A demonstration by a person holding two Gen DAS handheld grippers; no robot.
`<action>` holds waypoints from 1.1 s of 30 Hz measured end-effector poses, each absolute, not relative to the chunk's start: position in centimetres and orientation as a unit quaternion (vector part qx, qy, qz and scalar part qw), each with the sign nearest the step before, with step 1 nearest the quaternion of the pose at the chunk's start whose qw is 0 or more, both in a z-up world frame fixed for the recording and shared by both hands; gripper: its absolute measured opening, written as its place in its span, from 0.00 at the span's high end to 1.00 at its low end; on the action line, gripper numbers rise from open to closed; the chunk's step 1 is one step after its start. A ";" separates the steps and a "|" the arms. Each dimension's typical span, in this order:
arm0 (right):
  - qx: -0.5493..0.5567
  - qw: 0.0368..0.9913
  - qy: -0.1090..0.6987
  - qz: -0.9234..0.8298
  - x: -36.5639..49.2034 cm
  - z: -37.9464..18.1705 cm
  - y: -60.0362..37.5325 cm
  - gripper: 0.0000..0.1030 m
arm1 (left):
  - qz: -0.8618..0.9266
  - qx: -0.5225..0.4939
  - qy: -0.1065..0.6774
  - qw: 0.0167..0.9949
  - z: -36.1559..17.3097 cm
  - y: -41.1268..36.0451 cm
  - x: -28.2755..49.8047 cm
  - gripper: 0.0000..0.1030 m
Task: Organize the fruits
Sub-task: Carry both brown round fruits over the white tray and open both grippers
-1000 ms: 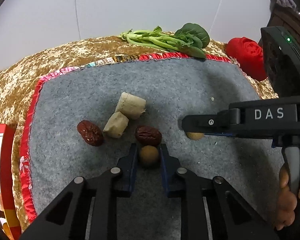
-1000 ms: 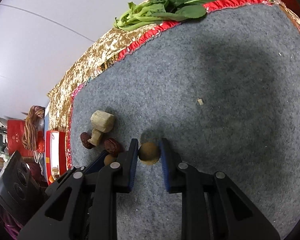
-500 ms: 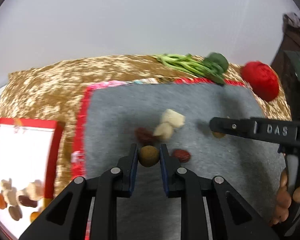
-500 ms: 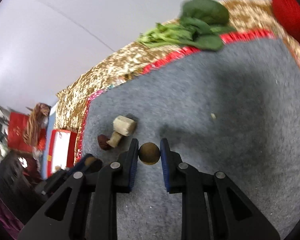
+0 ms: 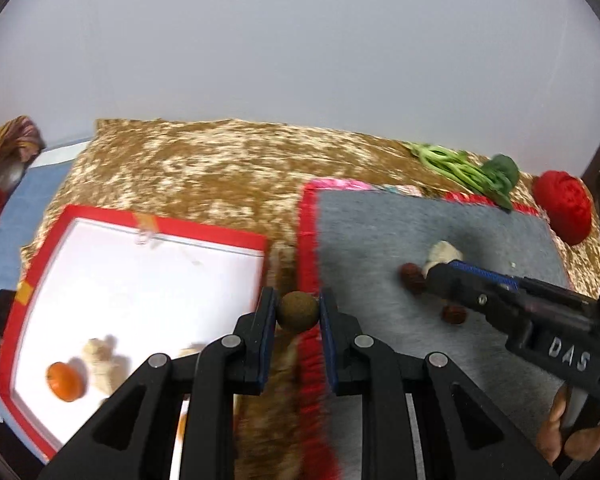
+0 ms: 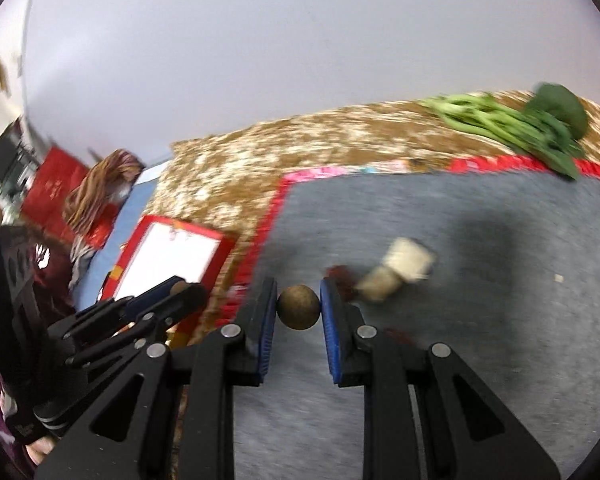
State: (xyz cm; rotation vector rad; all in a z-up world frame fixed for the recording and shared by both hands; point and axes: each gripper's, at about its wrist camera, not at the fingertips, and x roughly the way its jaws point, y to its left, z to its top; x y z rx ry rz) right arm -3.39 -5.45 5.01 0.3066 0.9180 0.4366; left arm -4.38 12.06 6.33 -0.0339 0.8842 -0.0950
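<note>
My left gripper (image 5: 298, 314) is shut on a round brown longan (image 5: 298, 312), held in the air over the gap between the grey mat (image 5: 380, 236) and the red-rimmed white tray (image 5: 140, 276). My right gripper (image 6: 299, 307) is shut on a second brown longan (image 6: 299, 306) above the mat's left part. In the left wrist view the right gripper (image 5: 440, 276) reaches in from the right over red dates (image 5: 412, 276) and pale sugarcane pieces (image 5: 444, 252). In the right wrist view the left gripper (image 6: 180, 292) is at lower left, near the tray (image 6: 172, 256).
The tray holds an orange fruit (image 5: 64, 380) and pale pieces (image 5: 100, 360). Leafy greens (image 5: 472, 172) and a red cloth ball (image 5: 564, 204) lie at the mat's far edge. A gold patterned cloth (image 5: 204, 168) covers the table. A person's fingers (image 5: 560, 432) hold the right gripper's handle.
Both grippers lifted their longans off the mat and swung left toward the tray. The tray has come into full view for the left gripper.
</note>
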 end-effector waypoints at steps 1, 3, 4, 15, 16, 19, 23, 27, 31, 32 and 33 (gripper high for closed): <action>0.141 0.863 0.435 0.214 -3.5 5.2 -4.6 0.77 | -0.043 -0.021 0.428 0.903 6.4 12.6 -4.5 0.81; 0.130 0.863 0.431 0.231 -3.7 5.3 -2.7 0.77 | -0.031 -0.028 0.426 0.904 6.6 14.1 -4.7 0.81; 0.126 0.862 0.430 0.237 -3.8 5.3 -2.0 0.77 | -0.025 -0.030 0.425 0.904 6.7 14.7 -4.7 0.81; 0.094 0.840 0.426 0.321 -5.0 4.9 5.6 0.77 | 0.047 -0.071 0.443 0.892 6.1 21.8 -5.6 0.81; 0.091 0.837 0.428 0.328 -5.1 4.8 6.4 0.77 | 0.049 -0.074 0.447 0.890 5.9 22.1 -5.7 0.81; 0.074 0.832 0.433 0.339 -5.6 4.2 8.2 0.77 | 0.051 -0.081 0.451 0.888 5.8 22.8 -5.9 0.81; 0.055 0.830 0.436 0.344 -6.0 3.6 9.8 0.77 | 0.061 -0.087 0.463 0.880 5.2 23.7 -5.7 0.81; 0.051 0.824 0.448 0.343 -5.6 2.9 10.7 0.77 | 0.065 -0.097 0.483 0.868 4.4 24.2 -5.3 0.80; 0.040 0.823 0.451 0.343 -5.5 2.5 11.7 0.77 | 0.085 -0.109 0.490 0.861 4.1 25.0 -5.3 0.80; 0.039 0.823 0.450 0.343 -5.5 2.5 11.9 0.76 | 0.091 -0.110 0.489 0.861 4.1 25.2 -5.3 0.77; 0.039 0.823 0.450 0.345 -5.5 2.4 12.1 0.76 | 0.099 -0.111 0.489 0.860 4.1 25.5 -5.3 0.73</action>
